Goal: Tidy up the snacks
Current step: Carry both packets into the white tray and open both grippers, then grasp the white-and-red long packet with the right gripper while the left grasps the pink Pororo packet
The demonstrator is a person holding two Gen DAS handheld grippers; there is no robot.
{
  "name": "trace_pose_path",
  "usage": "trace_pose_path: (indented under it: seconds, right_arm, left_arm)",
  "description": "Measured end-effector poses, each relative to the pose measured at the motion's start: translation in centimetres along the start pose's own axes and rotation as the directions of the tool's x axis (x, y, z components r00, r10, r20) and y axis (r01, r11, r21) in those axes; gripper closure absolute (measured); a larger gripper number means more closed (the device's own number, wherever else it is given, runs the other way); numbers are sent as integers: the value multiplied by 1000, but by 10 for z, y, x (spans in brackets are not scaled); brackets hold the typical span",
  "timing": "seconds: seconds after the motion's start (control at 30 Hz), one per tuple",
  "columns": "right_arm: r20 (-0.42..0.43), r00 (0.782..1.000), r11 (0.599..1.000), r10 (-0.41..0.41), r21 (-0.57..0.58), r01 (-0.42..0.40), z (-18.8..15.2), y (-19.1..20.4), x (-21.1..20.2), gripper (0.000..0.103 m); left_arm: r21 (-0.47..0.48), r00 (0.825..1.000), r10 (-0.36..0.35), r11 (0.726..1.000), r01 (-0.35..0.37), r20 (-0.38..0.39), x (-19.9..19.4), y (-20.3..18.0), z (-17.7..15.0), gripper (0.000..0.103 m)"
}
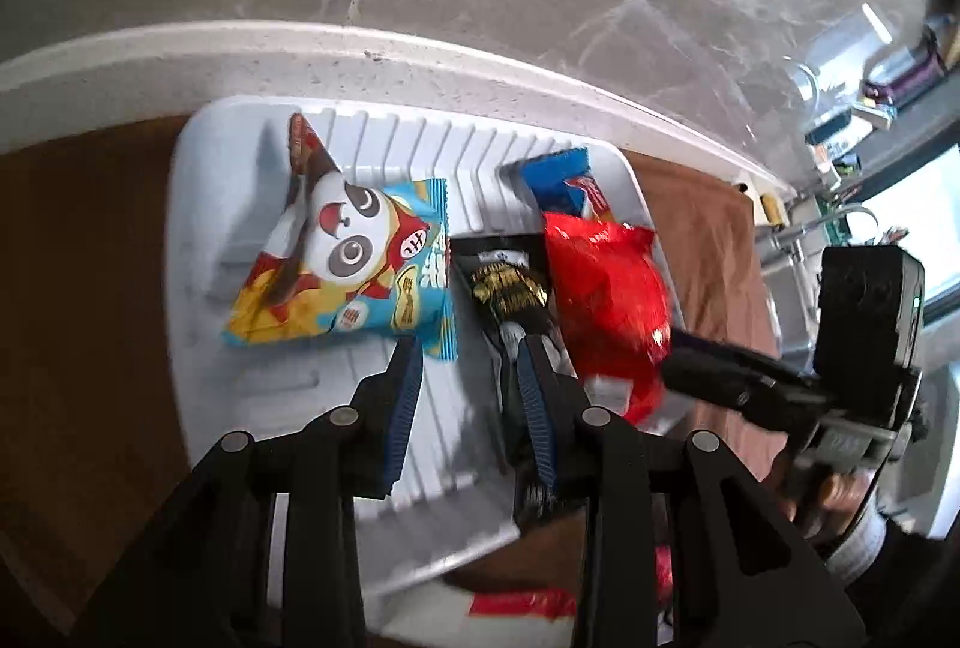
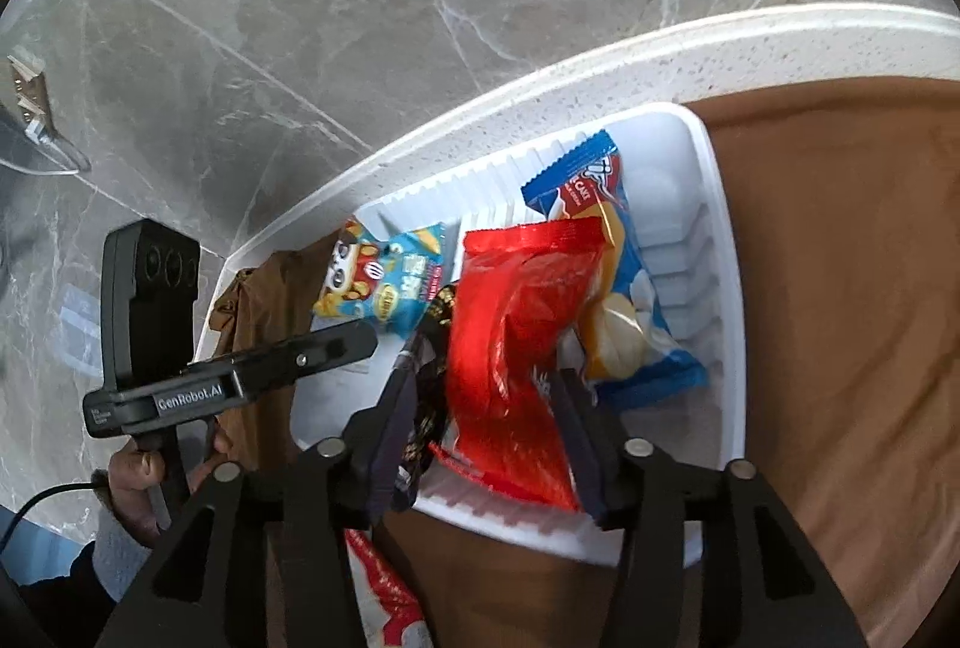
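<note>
A white ribbed tray (image 1: 204,228) (image 2: 729,288) holds several snacks: a blue panda packet (image 1: 354,270) (image 2: 384,282), a black bar (image 1: 510,288) (image 2: 435,324), a red packet (image 1: 606,288) (image 2: 516,336) and a blue cake packet (image 1: 570,183) (image 2: 636,276). My left gripper (image 1: 468,354) is open over the tray, its right finger on the black bar. My right gripper (image 2: 486,390) is open, its fingers astride the near end of the red packet; it also shows in the left wrist view (image 1: 708,360).
The tray sits on a brown cloth (image 2: 840,288) by the white counter edge (image 1: 420,48). Grey marble floor (image 2: 360,18) lies beyond. A red and white wrapper (image 1: 522,603) (image 2: 390,594) lies at the tray's near side. Clutter (image 1: 864,108) stands far right.
</note>
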State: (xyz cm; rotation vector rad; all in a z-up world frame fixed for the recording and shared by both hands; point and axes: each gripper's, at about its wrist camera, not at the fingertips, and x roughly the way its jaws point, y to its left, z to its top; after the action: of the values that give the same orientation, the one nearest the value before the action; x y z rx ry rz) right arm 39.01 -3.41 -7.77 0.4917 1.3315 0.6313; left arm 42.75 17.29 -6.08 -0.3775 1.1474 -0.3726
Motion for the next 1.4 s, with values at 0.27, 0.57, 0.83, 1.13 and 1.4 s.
trace_pose_path:
  seconds: [0.27,0.57,0.83,1.13,1.4]
  right_arm:
    - [25,1000,1000,9,-3,-8,-20,6,-22,49]
    - [4,999,999,39,10,-39,-41,12,-29,48]
    - [-47,998,985,-36,-170,28,-76,42,-40,41]
    - [-106,991,951,-87,-304,50,-115,73,-35,41]
    - [-121,983,911,-138,-404,78,-136,93,-36,41]
  left_arm:
    - [58,978,72,995,-85,198,-53,-5,15,55]
    - [-7,994,94,996,-94,64,-29,16,12,53]
    - [58,994,83,994,-87,78,-64,-2,-70,53]
    - [180,994,107,978,-101,-22,-95,-25,-180,53]
    - [386,987,104,921,-51,-119,-75,-80,-245,53]
